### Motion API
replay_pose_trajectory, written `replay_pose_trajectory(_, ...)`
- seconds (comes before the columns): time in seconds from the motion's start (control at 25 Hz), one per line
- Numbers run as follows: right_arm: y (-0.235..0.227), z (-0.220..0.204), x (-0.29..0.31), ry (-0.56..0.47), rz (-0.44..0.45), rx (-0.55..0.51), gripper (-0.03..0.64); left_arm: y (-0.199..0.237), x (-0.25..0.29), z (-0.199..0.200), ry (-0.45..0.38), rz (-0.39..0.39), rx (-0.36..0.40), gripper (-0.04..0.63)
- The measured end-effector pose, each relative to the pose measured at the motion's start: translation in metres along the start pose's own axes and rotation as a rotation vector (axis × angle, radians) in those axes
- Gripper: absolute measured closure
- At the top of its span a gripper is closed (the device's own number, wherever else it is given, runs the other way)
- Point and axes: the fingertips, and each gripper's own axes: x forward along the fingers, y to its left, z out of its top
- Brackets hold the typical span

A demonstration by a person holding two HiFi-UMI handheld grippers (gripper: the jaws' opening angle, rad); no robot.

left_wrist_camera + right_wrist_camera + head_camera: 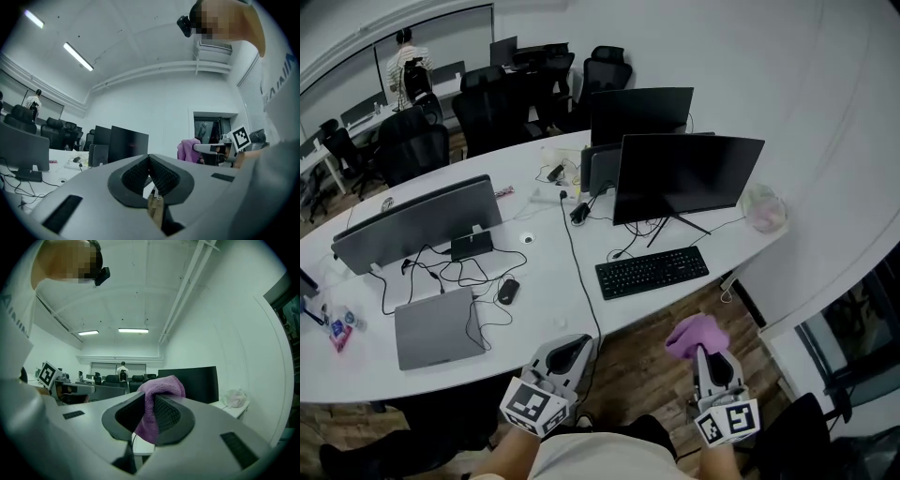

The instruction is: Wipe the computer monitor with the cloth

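A dark computer monitor [684,174] stands on the white desk [553,281] with a black keyboard [652,271] in front of it. The monitor [197,383] also shows in the right gripper view and, smaller, the monitor [129,144] in the left gripper view. My right gripper [701,348] is held low in front of the desk, shut on a purple cloth [695,334]; the cloth [157,401] bunches out above the jaws. My left gripper [575,349] hovers at the desk's front edge, shut with nothing in it.
A second black monitor [639,111] stands behind the first. To the left are a grey monitor [420,223], a closed laptop [437,325], a mouse [508,291] and cables. A plastic bag [763,208] lies at the desk's right end. Office chairs [502,103] and a person [403,67] are farther back.
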Motion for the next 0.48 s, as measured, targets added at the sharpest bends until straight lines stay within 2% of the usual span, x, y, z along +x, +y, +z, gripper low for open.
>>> replay_pose_trajectory(0.24, 0.008, 0.001, 0.024, 0.021, 0.013, -0.018, 0.552, 0.022, 0.003, -0.003, -0.015, 0.006, -0.031, 0.588)
replay_pose_trajectory(0.48, 0.001, -0.007, 0.059, 0.03, 0.051, -0.007, 0.552, 0.044, 0.018, -0.005, 0.0, 0.041, -0.025, 0.588)
